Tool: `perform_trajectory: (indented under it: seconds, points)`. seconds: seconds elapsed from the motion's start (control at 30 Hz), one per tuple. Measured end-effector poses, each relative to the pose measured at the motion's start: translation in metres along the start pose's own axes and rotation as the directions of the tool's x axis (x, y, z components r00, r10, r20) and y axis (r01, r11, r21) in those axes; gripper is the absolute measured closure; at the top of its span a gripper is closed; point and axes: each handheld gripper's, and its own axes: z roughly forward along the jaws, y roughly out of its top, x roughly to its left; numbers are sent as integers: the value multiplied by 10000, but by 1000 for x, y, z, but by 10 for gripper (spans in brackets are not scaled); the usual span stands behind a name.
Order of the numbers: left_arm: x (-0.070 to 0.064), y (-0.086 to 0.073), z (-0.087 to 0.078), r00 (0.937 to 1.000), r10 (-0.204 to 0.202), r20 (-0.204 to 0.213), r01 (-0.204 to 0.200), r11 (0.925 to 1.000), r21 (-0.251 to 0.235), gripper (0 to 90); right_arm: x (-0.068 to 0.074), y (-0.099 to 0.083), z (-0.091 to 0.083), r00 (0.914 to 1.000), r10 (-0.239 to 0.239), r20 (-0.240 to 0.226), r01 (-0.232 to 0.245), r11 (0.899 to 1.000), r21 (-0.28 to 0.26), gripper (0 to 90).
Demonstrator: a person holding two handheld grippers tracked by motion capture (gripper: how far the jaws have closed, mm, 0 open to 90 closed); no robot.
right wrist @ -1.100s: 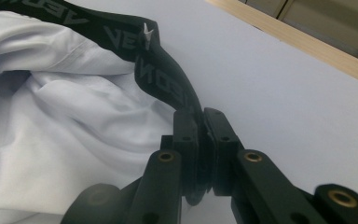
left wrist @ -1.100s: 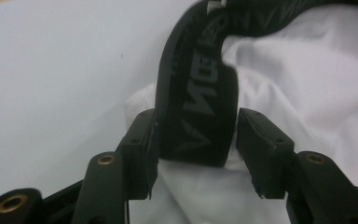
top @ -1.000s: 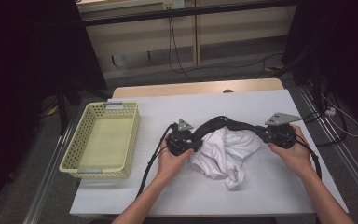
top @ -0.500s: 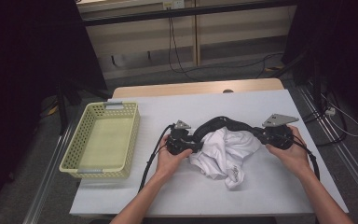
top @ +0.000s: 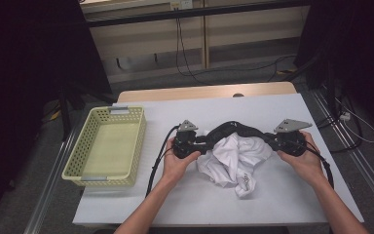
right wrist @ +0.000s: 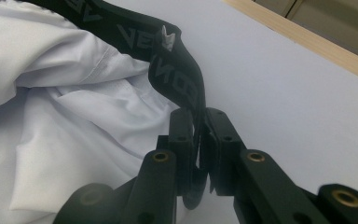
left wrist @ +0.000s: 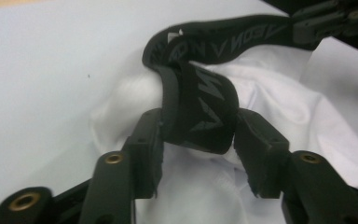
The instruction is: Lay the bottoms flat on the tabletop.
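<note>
the left gripper (top: 205, 145) had its two black jaws closed in on a folded loop of the black elastic waistband with grey lettering (left wrist: 200, 105), pinching it from both sides with white cloth bunched just behind and below. in the left gripper view the band curled up from the jaws and ran off toward the upper right, where the other gripper showed at the corner. the right gripper (top: 271, 142) had its jaws nearly together, clamped on a thin, edge-on stretch of the same waistband (right wrist: 177, 74); a tail of the band hung down between the jaws, and a small white tag stuck up from the band's upper edge further along.

in the high view the waistband (top: 233, 127) arched between the two grippers, raised a little above the crumpled white fabric garment (top: 233, 158) it belonged to. the garment lay in a loose heap on the white table top (top: 175, 200), between the person's two hands, with one fold trailing toward the near edge. the left hand (top: 177, 163) and the right hand (top: 299, 161) each held a gripper from below, forearms coming in from the near side. a black cable (top: 157, 161) trailed from the left gripper toward the near edge.

well apart to the left, a pale yellow perforated plastic basket (top: 126, 156) sat on the table's left edge.
</note>
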Motion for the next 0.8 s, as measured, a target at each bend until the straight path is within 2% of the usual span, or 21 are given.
perform_trajectory:
  seconds: [0.07, 0.17, 0.27, 0.33, 0.4, 0.43, 0.47, 0.67, 0.8]
  points:
    - [-2, 2, -1, 9998, 172, -52, -172, 9998, -54, 583, 0, 0, 0, 10000, 0, -9, 0, 10000, 15, 817]
    - [-5, 3, 1, 9997, 224, -6, -224, 9997, 2, 595, 1, 0, 0, 10000, -23, -15, 23, 10000, 4, 815]
    - [-7, 2, 5, 9997, 237, 86, -236, 9997, -18, 647, 1, 0, 1, 10000, -56, -26, 56, 10000, 15, 815]
    - [-9, 3, 7, 9997, 253, -1, -253, 9997, -51, 663, 1, 0, 1, 10000, -54, -24, 54, 10000, 13, 814]
    - [-9, 6, 11, 9999, 124, -29, -124, 9998, -159, 656, 1, 0, 1, 10000, 17, -45, -17, 10000, -6, 813]
    - [-9, 8, 13, 9999, -138, -16, 138, 9994, -308, 631, 0, 0, 1, 10000, 36, -78, -36, 10000, -28, 814]
    - [-8, 9, 16, 9998, -214, 55, 216, 9990, -402, 615, 0, 0, 1, 9999, 69, -92, -69, 10000, -39, 814]
    - [-17, 10, 33, 9996, -272, -98, 270, 9995, -163, 556, 1, 0, 0, 9998, 111, -137, -111, 9999, -48, 818]
    - [-18, 9, 36, 9994, -310, -175, 311, 9995, 47, 600, 0, 0, -1, 9997, 163, -161, -163, 9999, -43, 821]
